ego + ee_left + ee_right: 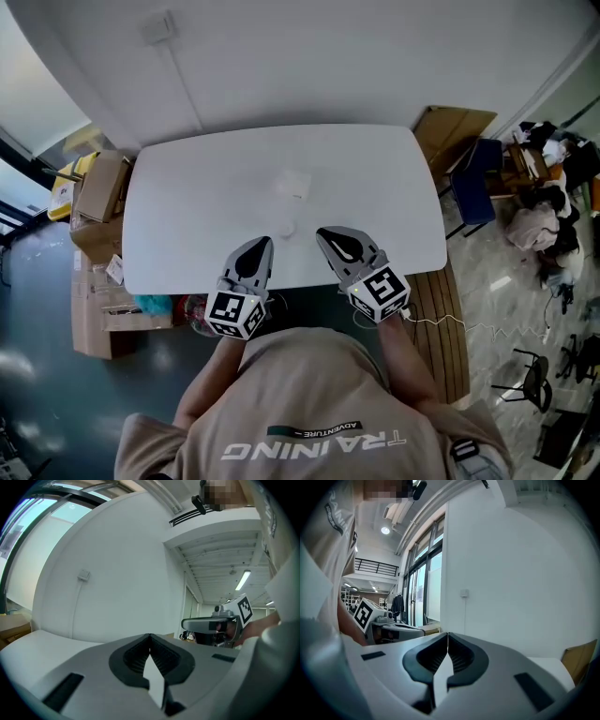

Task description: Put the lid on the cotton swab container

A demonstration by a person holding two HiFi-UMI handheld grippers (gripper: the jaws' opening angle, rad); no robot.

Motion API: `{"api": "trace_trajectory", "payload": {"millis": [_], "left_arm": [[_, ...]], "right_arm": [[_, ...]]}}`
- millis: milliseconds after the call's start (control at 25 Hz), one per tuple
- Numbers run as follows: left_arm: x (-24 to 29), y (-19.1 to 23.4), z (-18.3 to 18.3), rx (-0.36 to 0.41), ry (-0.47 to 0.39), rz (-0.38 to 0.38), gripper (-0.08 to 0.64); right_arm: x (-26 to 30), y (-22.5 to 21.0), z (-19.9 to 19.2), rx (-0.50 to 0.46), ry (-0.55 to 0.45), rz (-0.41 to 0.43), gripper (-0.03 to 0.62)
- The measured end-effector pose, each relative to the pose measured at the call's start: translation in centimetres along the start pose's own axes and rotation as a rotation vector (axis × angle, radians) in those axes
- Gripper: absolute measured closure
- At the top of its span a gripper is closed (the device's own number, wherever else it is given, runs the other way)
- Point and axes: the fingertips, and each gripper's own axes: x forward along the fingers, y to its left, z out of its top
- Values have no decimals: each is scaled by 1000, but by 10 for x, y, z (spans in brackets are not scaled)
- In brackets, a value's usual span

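Note:
On the white table [187, 206] stands a pale, clear square cotton swab container [292, 183] near the middle. A small round whitish lid [286, 229] lies just in front of it. My left gripper [262, 243] hovers over the table's near edge, a little left of the lid, jaws shut and empty. To the lid's right, my right gripper [324, 233] is held the same way, shut on nothing. Both gripper views point up at the wall: the left gripper [150, 636] and right gripper [447, 636] show their jaws pressed together. Neither view shows container or lid.
Cardboard boxes [97, 192] are stacked on the floor left of the table. A flat cardboard sheet [453, 129] and a blue chair [474, 186] stand at the right. A wooden slatted bench [442, 323] runs along the near right. The wall [309, 56] is behind the table.

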Motion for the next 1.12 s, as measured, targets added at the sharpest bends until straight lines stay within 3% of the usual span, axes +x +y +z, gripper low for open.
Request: {"api": "trace_trajectory", "payload": {"millis": [560,1120], "left_arm": [[42,61,5,-10,38,-77,546],[67,52,13,-8,33,-66,547]], "right_arm": [[72,-33,-6,98,10,-44,574],[87,-43,-10,89,73,44,574]]}}
